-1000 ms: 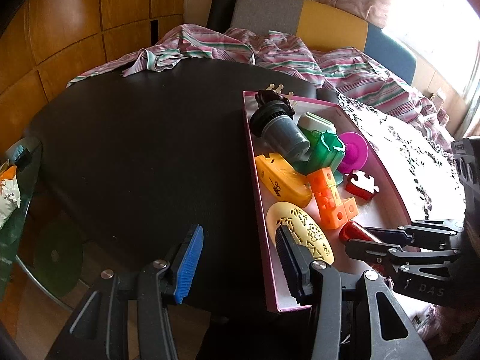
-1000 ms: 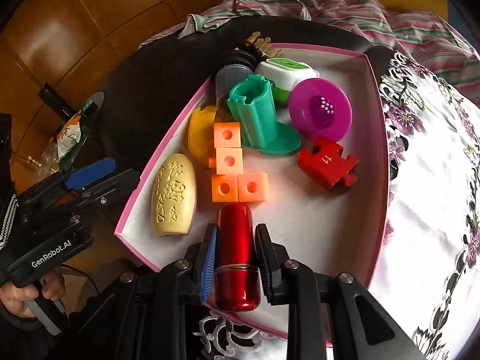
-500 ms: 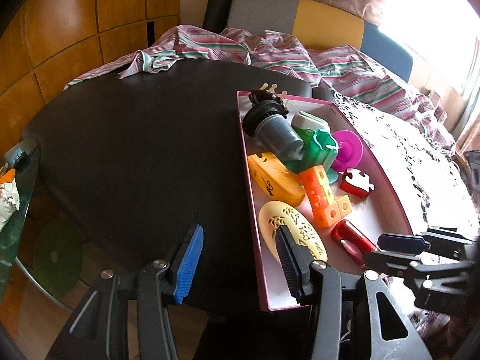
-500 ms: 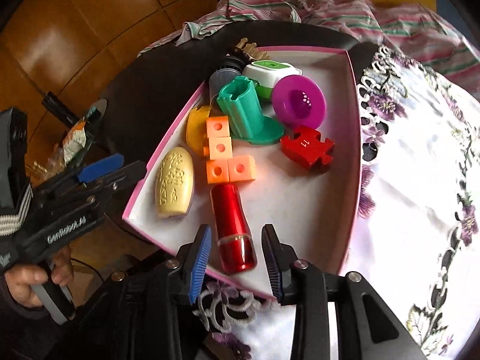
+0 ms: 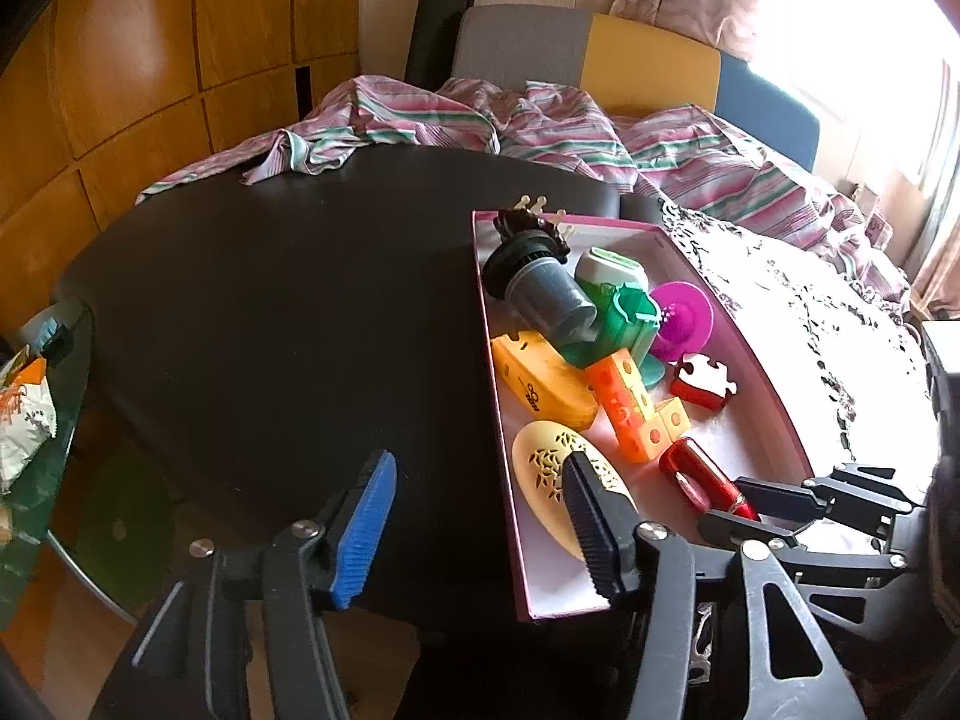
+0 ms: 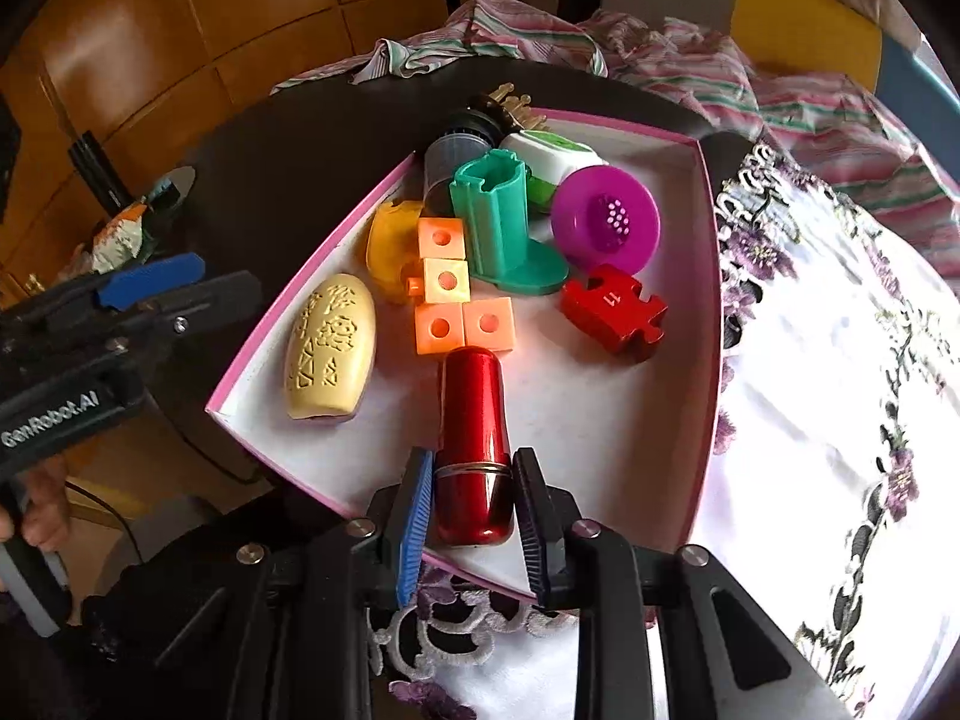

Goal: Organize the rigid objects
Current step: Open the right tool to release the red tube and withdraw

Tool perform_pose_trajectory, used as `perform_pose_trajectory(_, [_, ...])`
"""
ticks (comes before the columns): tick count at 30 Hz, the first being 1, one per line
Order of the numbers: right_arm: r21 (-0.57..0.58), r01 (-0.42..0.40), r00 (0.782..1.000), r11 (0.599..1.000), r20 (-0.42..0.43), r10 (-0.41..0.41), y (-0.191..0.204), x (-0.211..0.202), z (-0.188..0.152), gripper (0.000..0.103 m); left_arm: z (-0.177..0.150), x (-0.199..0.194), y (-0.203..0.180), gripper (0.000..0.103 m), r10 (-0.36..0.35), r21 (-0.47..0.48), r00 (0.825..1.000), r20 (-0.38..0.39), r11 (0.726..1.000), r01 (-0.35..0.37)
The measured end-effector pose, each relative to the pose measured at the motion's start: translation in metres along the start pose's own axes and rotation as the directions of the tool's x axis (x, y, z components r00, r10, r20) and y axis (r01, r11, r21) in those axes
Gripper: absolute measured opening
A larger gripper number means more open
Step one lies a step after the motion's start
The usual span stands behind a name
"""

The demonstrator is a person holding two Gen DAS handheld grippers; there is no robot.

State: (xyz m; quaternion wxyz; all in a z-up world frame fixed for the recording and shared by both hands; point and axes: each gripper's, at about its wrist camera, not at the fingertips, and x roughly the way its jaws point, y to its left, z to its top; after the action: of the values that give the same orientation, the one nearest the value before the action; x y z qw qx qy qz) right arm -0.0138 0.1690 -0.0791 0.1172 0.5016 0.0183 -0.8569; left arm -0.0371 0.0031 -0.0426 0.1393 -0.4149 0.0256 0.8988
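A pink-rimmed white tray (image 6: 709, 276) holds several toys: a red metal cylinder (image 6: 474, 420), orange cubes (image 6: 447, 294), a red puzzle piece (image 6: 612, 309), a green holder (image 6: 501, 222), a magenta disc (image 6: 606, 222) and a cream oval (image 6: 330, 348). My right gripper (image 6: 471, 510) straddles the near end of the red cylinder, pads close beside it with slight gaps. In the left wrist view my left gripper (image 5: 480, 516) is open and empty over the tray's (image 5: 489, 372) near left edge, its right finger above the cream oval (image 5: 546, 468).
The tray lies where a black round table (image 5: 270, 312) meets a white floral cloth (image 6: 840, 390). Striped fabric (image 5: 540, 126) is heaped behind. A glass side table with a snack bag (image 5: 18, 420) stands at the left.
My right gripper opened off the red cylinder and drew back, then came forward again so its fingers flank the cylinder's near end. The left gripper barely moved.
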Motion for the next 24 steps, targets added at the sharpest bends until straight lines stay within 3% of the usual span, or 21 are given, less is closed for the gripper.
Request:
perform_pose_trajectory(4, [0.03,0.0,1.0,1.0,0.004,0.0,-0.003,0.0,0.001,0.029,0.001,-0.006,0.0,0.067,0.011,0.002,1.0,0.021,1.0,-0.011])
perform_pose_trajectory(10, [0.093,-0.032,0.998,0.995,0.048,0.028,-0.005,-0.013,-0.003,0.044,0.002,-0.015,0.0,0.073,0.039,0.001,0.998,0.047,0.999,-0.039])
perform_pose_trajectory(14, [0.163,0.044,0.993,0.986,0.104,-0.061,-0.008,-0.024,-0.002,0.044,0.001,-0.021,-0.002,0.081,0.058,0.0,0.996,0.069,0.998,-0.058])
perform_pose_trajectory(19, [0.266,0.176,0.963,0.948,0.152,-0.222,-0.008,-0.036,-0.002,0.044,-0.002,-0.032,-0.005,0.099,0.061,-0.019,0.993,0.101,0.998,-0.06])
perform_pose_trajectory(20, [0.277,0.186,0.96,0.943,0.154,-0.234,-0.009,-0.037,-0.001,0.044,-0.003,-0.034,-0.006,0.103,0.061,-0.019,0.992,0.108,0.998,-0.059])
perform_pose_trajectory(24, [0.295,0.198,0.959,0.935,0.14,-0.247,-0.01,-0.036,-0.001,0.044,-0.003,-0.041,-0.008,0.103,0.076,-0.019,0.99,0.122,0.997,-0.074])
